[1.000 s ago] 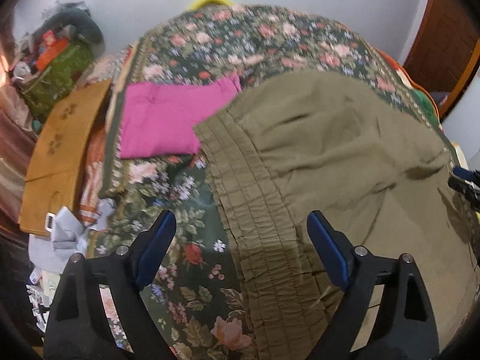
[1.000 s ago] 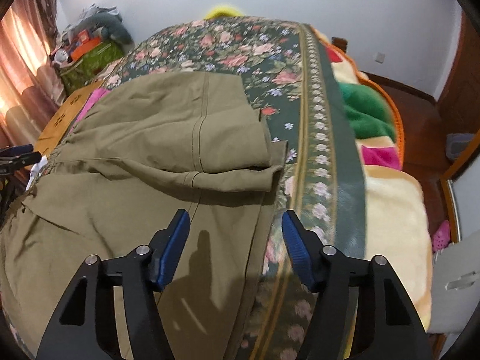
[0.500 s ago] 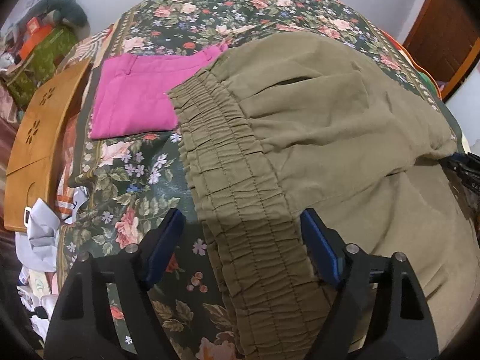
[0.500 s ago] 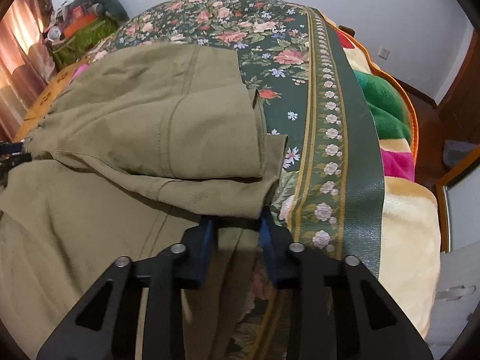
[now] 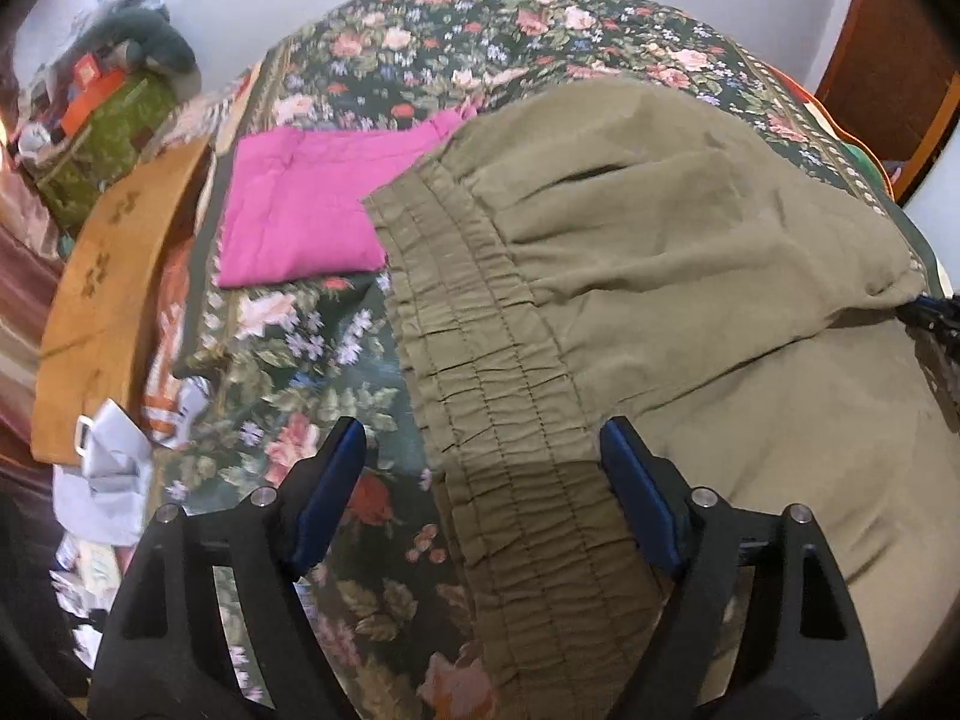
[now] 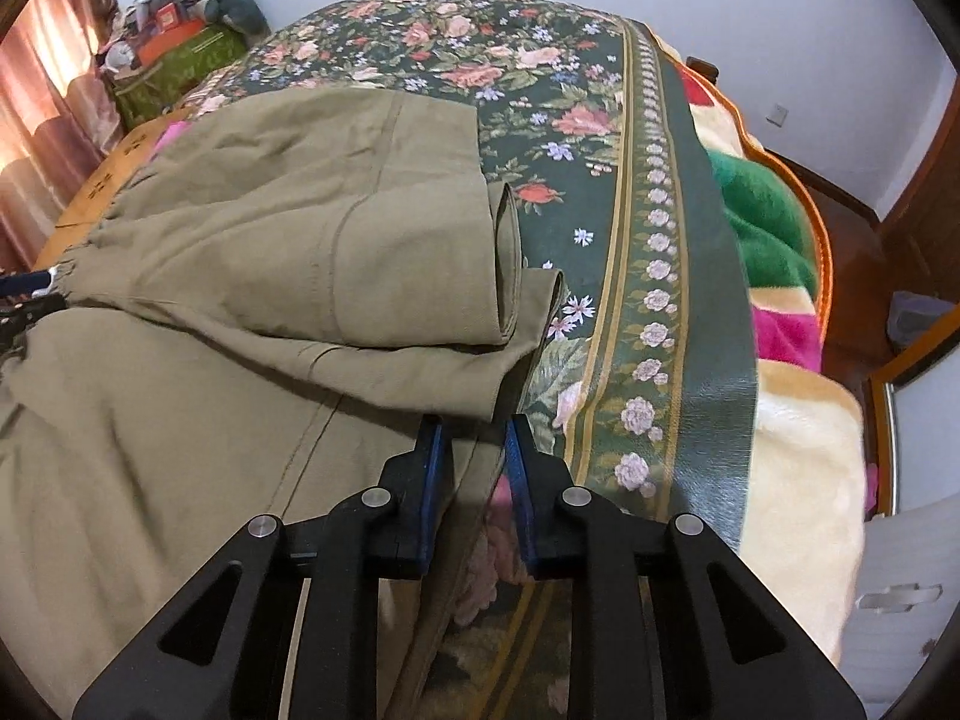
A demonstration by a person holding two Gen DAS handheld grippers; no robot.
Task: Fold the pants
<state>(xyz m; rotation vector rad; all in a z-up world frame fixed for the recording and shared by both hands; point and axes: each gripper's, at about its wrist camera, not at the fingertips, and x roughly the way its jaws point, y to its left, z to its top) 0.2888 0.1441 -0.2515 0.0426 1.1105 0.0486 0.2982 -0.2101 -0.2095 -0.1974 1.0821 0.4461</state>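
A bed with a dark green flowered bedspread (image 5: 528, 54) carries everything. Most of its near part is covered by the olive pants (image 5: 690, 276), which lie partly folded: one layer is laid over another, and the gathered elastic waistband (image 5: 480, 360) runs along the left side of the cloth, toward the left edge of the bed. In the right wrist view the pants (image 6: 252, 276) reach almost to the flowered border stripe (image 6: 660, 240) that runs near the right edge of the bedspread, and their folded hem end points to that stripe.

Beyond the waistband, near the left edge of the bed, lies a folded pink cloth (image 5: 312, 204), its corner just beside or slightly under the pants; I cannot tell which. A wooden board (image 5: 114, 294) stands next to the bed on the left. On the right side of the bed, past the stripe, there are blankets in cream, green and pink (image 6: 774, 324).

The left gripper (image 5: 483, 456) is released: its blue fingers stand wide apart, one on each side of the waistband, above it. The right gripper (image 6: 474, 444) is clenched narrowly on the edge of the pants near the hem, with cloth between the blue pads.
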